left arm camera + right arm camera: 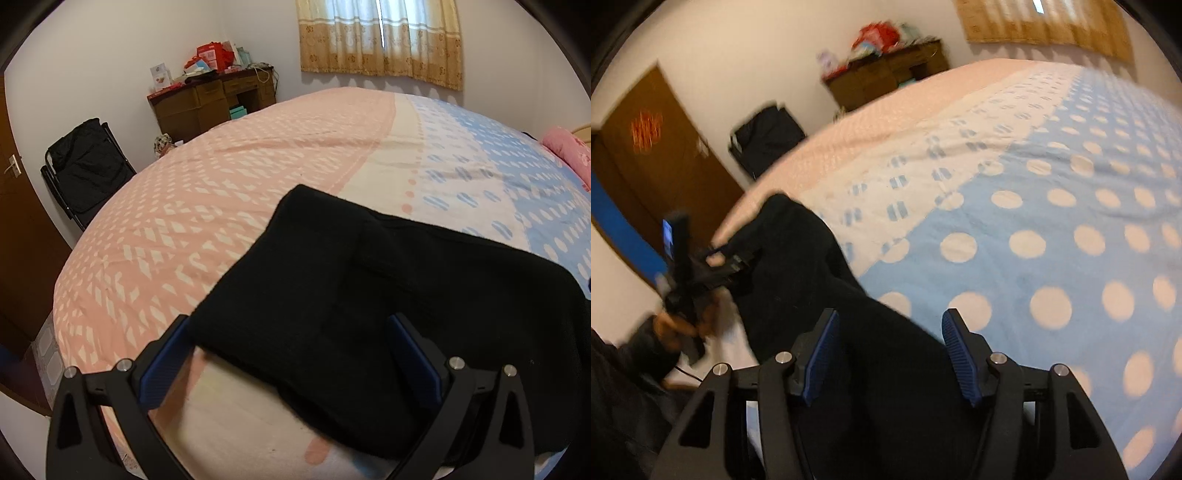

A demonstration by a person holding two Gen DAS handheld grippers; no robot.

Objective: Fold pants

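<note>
Black pants lie folded in a thick stack on the bed near its front edge; they also show in the right wrist view. My left gripper is open, its blue-padded fingers standing wide on either side of the pants' near left part, holding nothing. My right gripper is open over the pants' right end, its blue pads apart and empty. The left gripper and the hand holding it show blurred in the right wrist view.
The bed has a sheet that is pink on the left and blue with pale dots on the right. A black folding chair, a cluttered wooden desk, a brown door and a curtained window stand beyond. A pink pillow lies at the right.
</note>
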